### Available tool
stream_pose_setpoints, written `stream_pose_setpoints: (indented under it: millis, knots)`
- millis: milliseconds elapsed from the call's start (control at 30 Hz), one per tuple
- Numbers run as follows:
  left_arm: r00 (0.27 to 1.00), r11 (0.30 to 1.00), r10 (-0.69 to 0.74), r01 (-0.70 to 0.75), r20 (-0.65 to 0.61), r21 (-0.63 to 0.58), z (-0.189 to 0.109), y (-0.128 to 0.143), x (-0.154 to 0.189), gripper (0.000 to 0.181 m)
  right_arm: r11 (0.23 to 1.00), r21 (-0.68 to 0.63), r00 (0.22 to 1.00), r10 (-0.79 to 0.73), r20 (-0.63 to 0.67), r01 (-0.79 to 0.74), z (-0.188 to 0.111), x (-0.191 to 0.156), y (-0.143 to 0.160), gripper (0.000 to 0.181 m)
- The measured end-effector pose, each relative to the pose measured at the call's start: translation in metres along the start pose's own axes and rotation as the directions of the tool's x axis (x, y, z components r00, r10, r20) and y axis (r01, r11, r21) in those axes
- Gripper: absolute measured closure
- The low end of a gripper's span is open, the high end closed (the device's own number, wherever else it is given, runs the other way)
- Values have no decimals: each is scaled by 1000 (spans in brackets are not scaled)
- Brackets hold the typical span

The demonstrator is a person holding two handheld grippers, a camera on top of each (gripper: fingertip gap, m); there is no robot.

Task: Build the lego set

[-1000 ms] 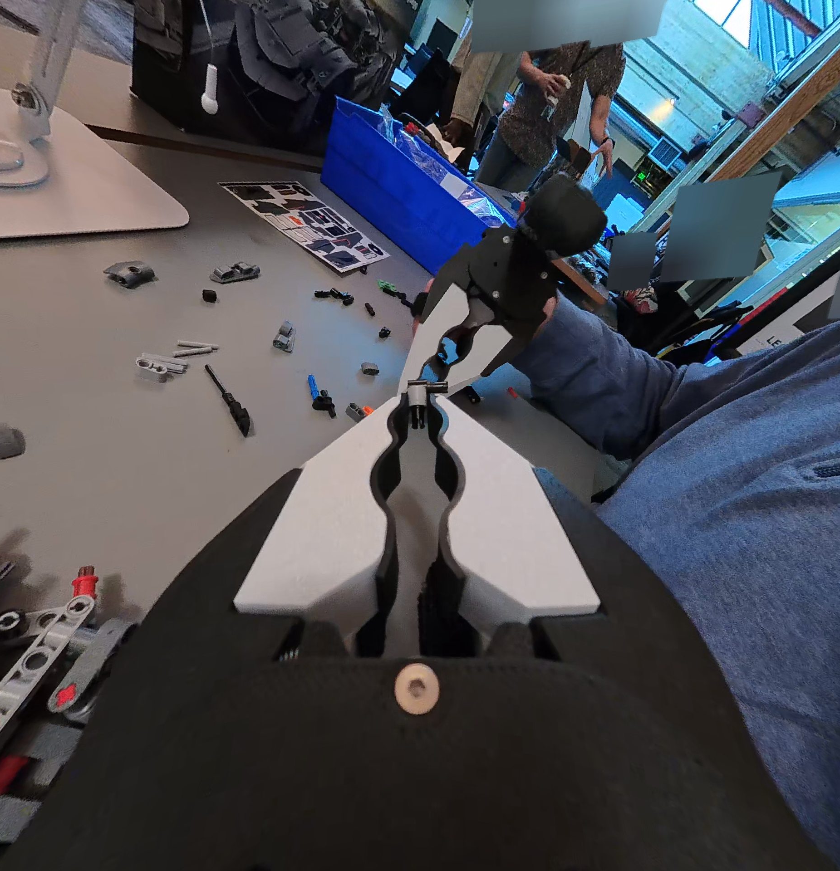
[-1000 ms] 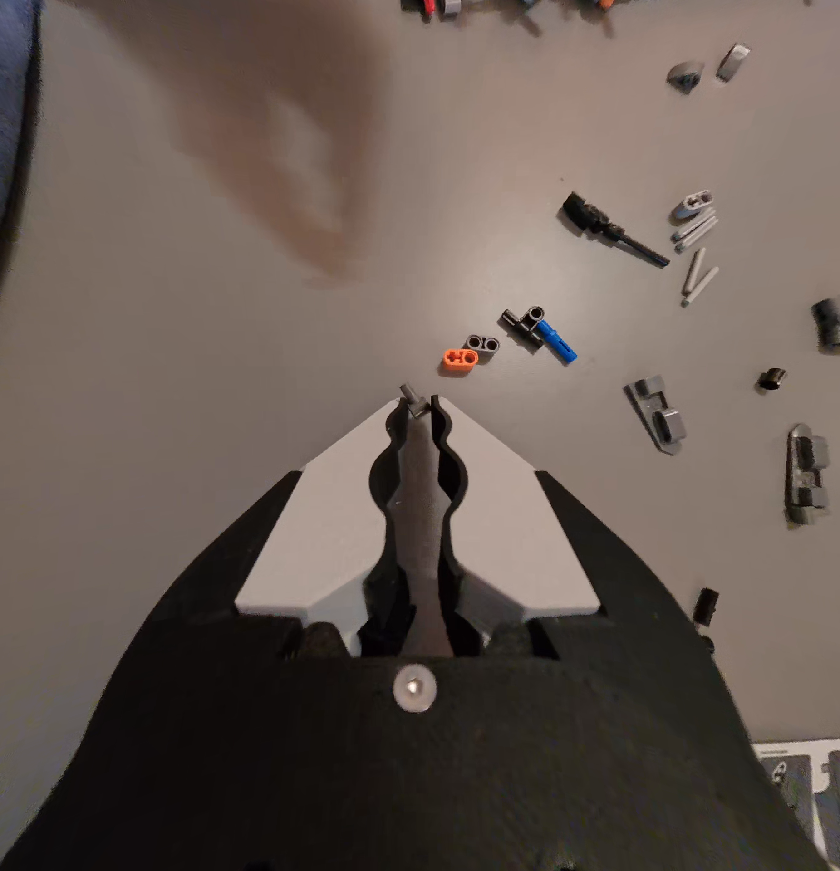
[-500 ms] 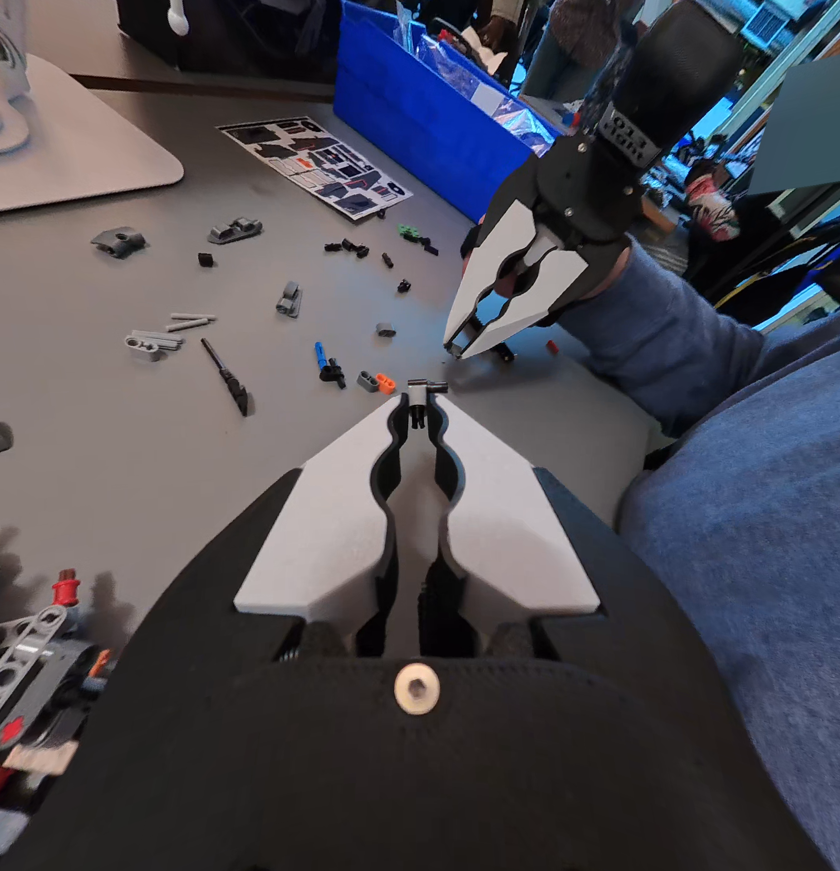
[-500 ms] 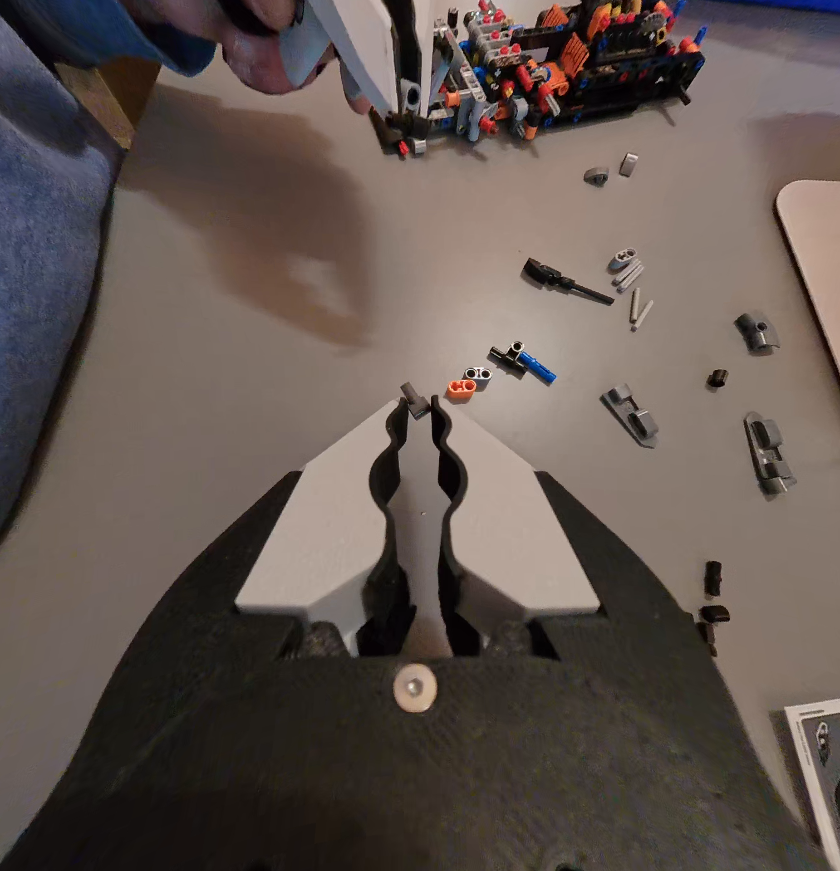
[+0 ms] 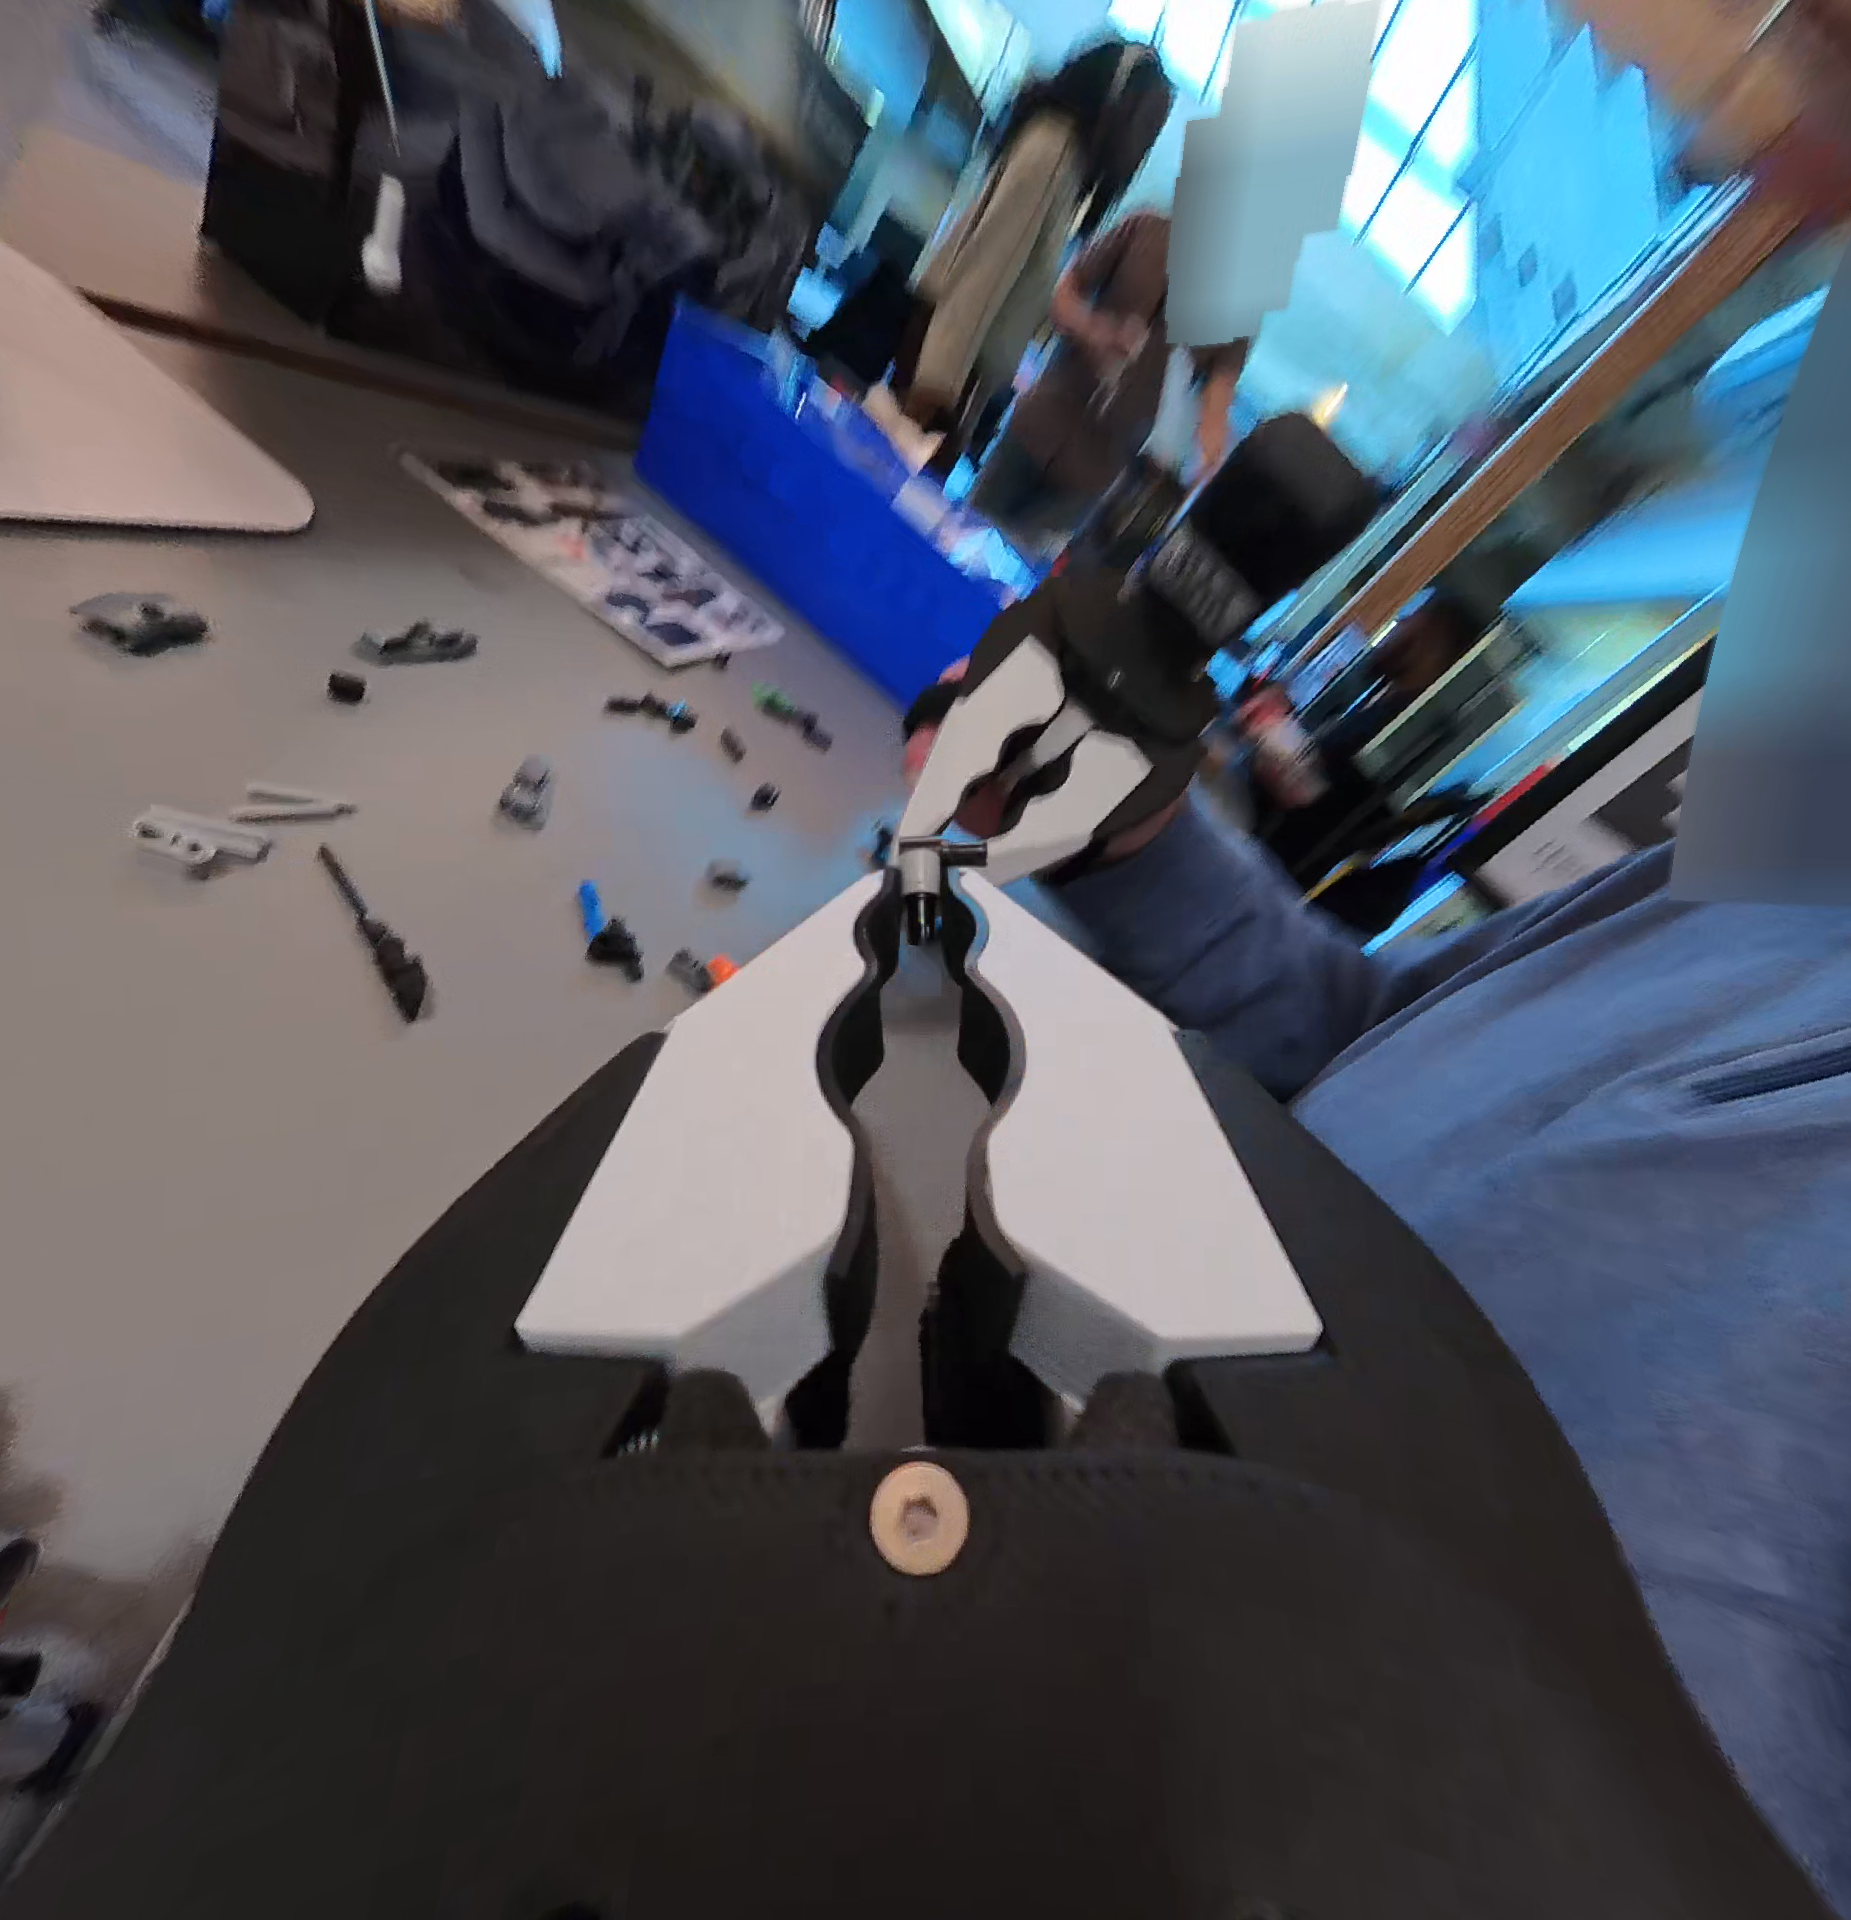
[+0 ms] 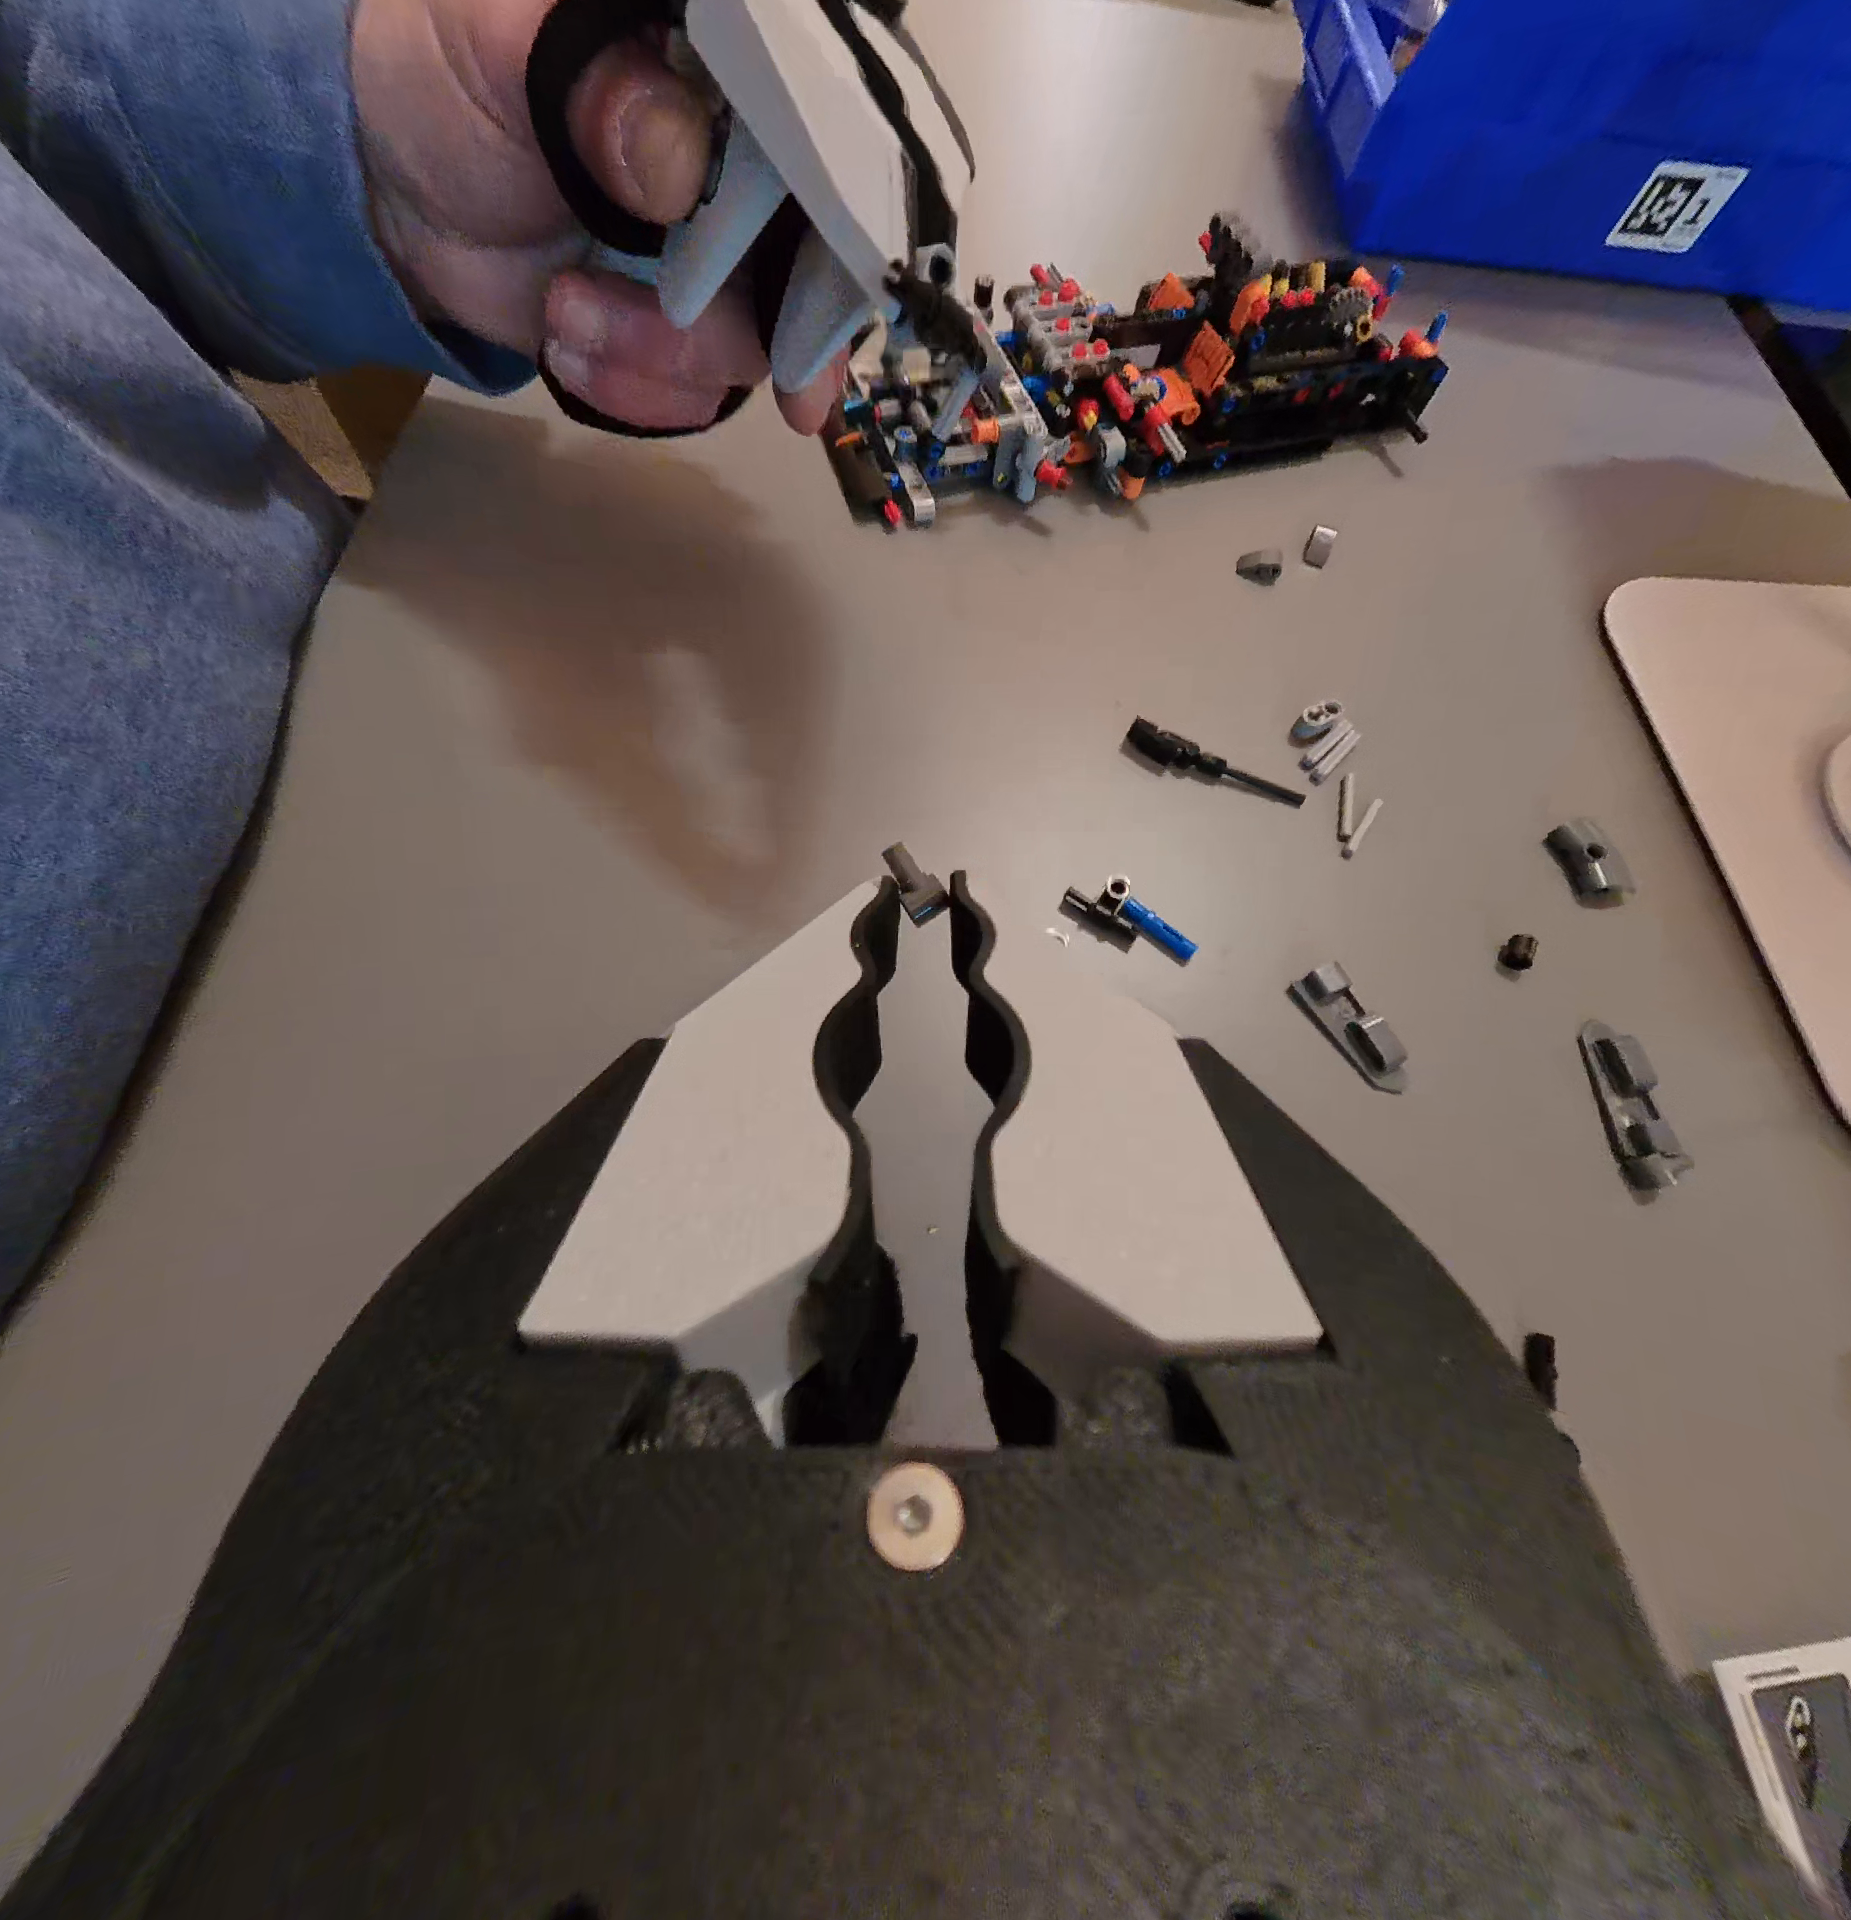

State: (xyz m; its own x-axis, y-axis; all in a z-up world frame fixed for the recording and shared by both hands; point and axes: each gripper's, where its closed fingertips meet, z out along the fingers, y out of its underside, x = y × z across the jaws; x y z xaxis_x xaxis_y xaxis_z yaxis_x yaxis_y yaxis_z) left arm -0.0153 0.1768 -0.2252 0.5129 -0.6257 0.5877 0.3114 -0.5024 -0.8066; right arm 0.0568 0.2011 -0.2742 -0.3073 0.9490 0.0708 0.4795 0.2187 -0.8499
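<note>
Here, the left gripper (image 5: 922, 894) is nearly closed, pinching a small grey-and-black connector (image 5: 926, 864) at its tips, above the table (image 5: 225, 1091). The right gripper (image 6: 921, 896) is also nearly closed — tips clamped on a small dark grey pin (image 6: 913, 881). In the right wrist view the left gripper w/ its piece sits just beside the near end of the half-built model (image 6: 1139, 379). Loose parts lie scattered on the table, e.g. a blue-and-black piece (image 6: 1134, 914) near the right gripper's tips.

Black tongs (image 5: 921, 894) with pale grey wavy-edged fingers (image 5: 734, 1132), brass screw (image 5: 918, 1519), blue sleeve (image 5: 1243, 966).
</note>
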Motion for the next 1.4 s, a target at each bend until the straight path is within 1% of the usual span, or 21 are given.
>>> stream_pose_setpoints:
  millis: [100, 200, 433, 533, 700, 733, 767, 800, 833, 867, 933, 1000, 1067, 1100, 1133, 1200, 1300, 1400]
  knots:
    - [997, 996, -22, 28, -68, 86, -8, -16, 8, 176, 1000, 29, 1000, -12, -4, 12, -2, 1, -14, 175]
    - [993, 989, -30, 46, -110, 143, -17, -26, 12, 176, 998, 53, 1000, -26, -3, 27, -2, 1, -27, 175]
    - [980, 973, -5, 50, -198, 224, -34, -40, 22, 176, 994, 83, 997, -71, -7, 72, 3, 1, -56, 175]
    - [978, 970, 25, 26, -206, 242, -38, -41, 23, 177, 991, 98, 996, -91, -19, 92, 4, 2, -67, 175]
    - [988, 976, 43, -9, -151, 219, -39, -41, 18, 176, 989, 104, 994, -106, -25, 108, 4, 3, -78, 175]
    - [992, 982, 61, -40, -112, 184, -36, -37, 16, 176, 989, 102, 994, -105, -25, 107, 4, 3, -77, 175]
    - [995, 989, 87, -80, -50, 122, -33, -30, 10, 176, 989, 99, 994, -104, -28, 106, 4, 3, -76, 175]
    - [991, 990, 132, -133, 28, 35, -30, -21, 3, 176, 990, 94, 994, -101, -30, 103, 3, 3, -74, 175]
    - [976, 977, 205, -199, 77, -73, -26, -9, -1, 176, 991, 89, 995, -95, -32, 98, 3, 3, -70, 175]
    - [953, 947, 284, -261, 104, -188, -22, 5, -3, 176, 992, 85, 995, -88, -35, 91, 2, 3, -66, 175]
    - [896, 867, 419, -346, 147, -360, -15, 27, -10, 176, 995, 72, 997, -71, -37, 74, 1, 3, -56, 175]
    - [824, 769, 547, -425, 147, -478, -8, 47, -15, 176, 996, 65, 998, -53, -34, 55, 1, 1, -47, 175]
    - [731, 659, 667, -491, 142, -569, -3, 63, -24, 176, 998, 57, 999, -40, -34, 42, 0, -1, -38, 175]
    - [687, 610, 714, -513, 138, -604, -2, 69, -28, 176, 998, 54, 999, -35, -34, 37, 0, -2, -35, 175]
    - [656, 577, 743, -525, 134, -626, 0, 74, -31, 175, 998, 53, 999, -30, -33, 31, 0, -3, -32, 175]
    - [640, 535, 761, -526, 106, -661, 2, 86, -34, 176, 998, 53, 999, -21, -30, 23, 0, -3, -28, 175]
    - [633, 502, 769, -517, 85, -693, 2, 99, -38, 175, 998, 54, 1000, -15, -24, 16, 2, -3, -24, 175]
    - [636, 493, 768, -507, 79, -707, 2, 104, -41, 175, 999, 53, 1000, -13, -15, 13, 4, -4, -23, 175]
